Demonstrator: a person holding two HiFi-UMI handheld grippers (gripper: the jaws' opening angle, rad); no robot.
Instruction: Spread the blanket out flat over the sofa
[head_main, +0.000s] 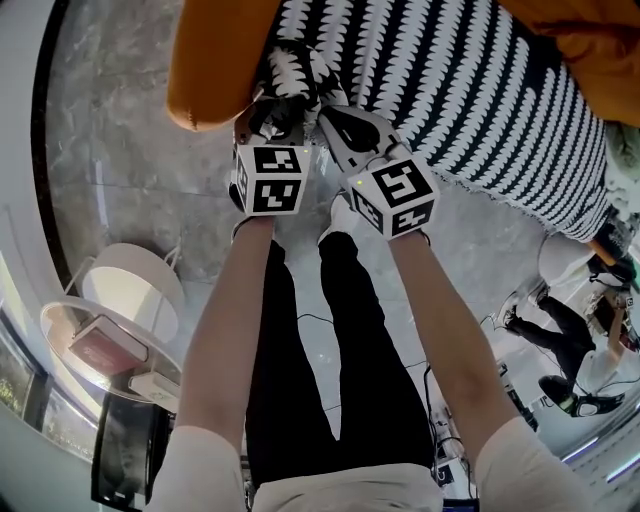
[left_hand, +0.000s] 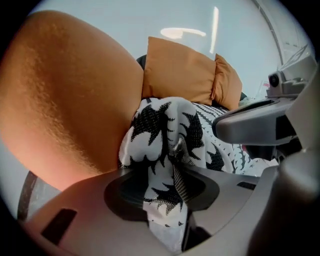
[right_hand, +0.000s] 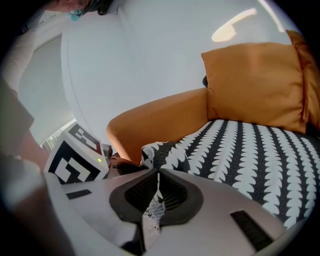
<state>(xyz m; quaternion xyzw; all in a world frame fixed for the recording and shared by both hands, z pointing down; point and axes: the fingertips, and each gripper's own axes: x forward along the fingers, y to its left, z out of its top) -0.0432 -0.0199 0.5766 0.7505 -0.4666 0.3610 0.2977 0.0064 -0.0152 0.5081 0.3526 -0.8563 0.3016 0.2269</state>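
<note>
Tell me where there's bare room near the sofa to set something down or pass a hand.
Bare marble floor lies between the sofa arm and the round side table. It is crowded at the corner of the blanket, where the left gripper and right gripper meet.

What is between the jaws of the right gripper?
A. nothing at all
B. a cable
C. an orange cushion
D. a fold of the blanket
D: in the right gripper view, the right gripper has its jaws together on a thin fold of the black-and-white blanket.
</note>
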